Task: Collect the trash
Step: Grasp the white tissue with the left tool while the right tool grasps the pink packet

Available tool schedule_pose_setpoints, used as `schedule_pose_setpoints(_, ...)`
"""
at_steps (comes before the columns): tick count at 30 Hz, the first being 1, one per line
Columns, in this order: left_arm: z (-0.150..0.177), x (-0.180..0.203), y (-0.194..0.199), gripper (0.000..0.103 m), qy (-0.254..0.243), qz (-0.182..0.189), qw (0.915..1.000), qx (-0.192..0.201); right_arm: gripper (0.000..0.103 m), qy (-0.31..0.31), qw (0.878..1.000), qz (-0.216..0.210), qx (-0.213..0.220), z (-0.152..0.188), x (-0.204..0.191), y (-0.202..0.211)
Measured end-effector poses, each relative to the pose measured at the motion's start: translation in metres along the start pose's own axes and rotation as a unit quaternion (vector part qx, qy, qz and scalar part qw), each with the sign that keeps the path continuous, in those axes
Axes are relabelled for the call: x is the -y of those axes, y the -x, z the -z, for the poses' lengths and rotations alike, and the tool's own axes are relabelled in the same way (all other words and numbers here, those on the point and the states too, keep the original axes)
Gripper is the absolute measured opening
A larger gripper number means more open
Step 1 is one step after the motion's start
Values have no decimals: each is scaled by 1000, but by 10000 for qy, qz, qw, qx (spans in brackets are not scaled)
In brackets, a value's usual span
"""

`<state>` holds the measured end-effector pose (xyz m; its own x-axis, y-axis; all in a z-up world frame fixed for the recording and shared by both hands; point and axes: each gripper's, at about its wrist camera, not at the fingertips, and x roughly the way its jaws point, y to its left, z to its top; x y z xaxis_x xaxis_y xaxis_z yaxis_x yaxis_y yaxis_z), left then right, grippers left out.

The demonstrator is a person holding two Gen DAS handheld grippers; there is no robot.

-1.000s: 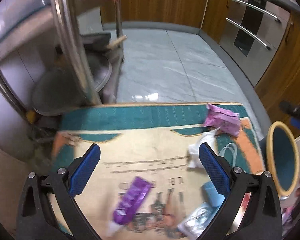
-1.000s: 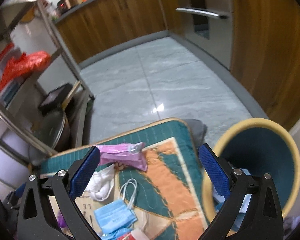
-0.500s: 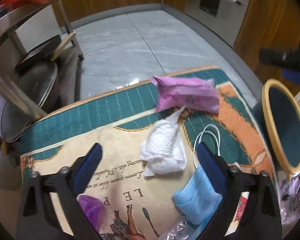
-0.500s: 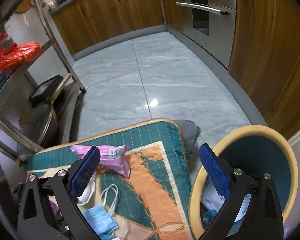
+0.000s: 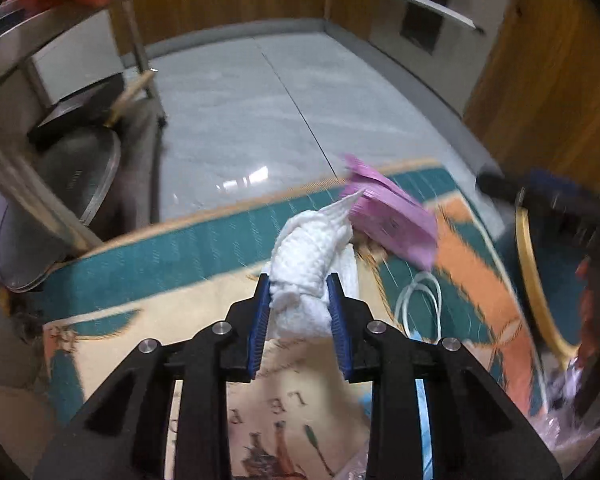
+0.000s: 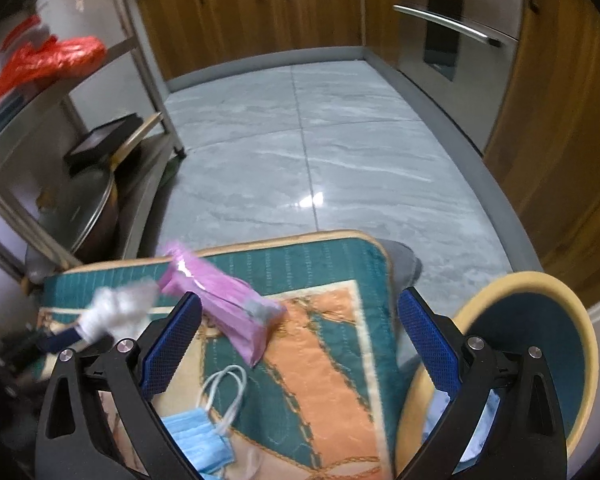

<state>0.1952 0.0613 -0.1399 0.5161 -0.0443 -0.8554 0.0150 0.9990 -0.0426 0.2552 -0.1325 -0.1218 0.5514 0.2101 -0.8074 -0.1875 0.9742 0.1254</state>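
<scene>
The mat (image 6: 332,344) is teal, orange and cream with stitched lines. On it lie a pink packet (image 6: 228,304), a white tissue (image 5: 312,264) and a light blue mask (image 6: 196,440); at three o'clock, the bin (image 6: 580,344) is tan-rimmed, dark teal inside.

trash on my mat, one piece in my left grip

i have the crumpled white tissue (image 5: 308,264) pinched between the blue pads of my left gripper (image 5: 300,308), its twisted tip pointing up toward the pink wrapper (image 5: 392,216). that wrapper is a flat, creased pink packet lying slanted near the far edge of the mat, just beside the tissue. nearer to me lies a blue face mask (image 6: 196,440), folded, with its white ear loops (image 6: 228,392) spread out above it. the round bin (image 6: 572,344), yellow-rimmed with a dark teal inside, sits off the mat's right edge and already holds some pale scraps.
</scene>
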Motion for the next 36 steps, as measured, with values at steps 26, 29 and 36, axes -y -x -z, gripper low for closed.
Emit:
schedule_pose_setpoints(26,-21,-40,6,28,640,137,9977,153,11,1422,9876,59,-668,18,-64,-59)
schedule_pose_setpoints(29,-20,-36,12,28,632,134,9977,217,11,1246,9909,-71,-499,14,-60,-43)
schedule_pose_setpoints(36,-16,-21,33,28,453,10,9980,452,10,1153,9930,-166,-193,12,-46,-4)
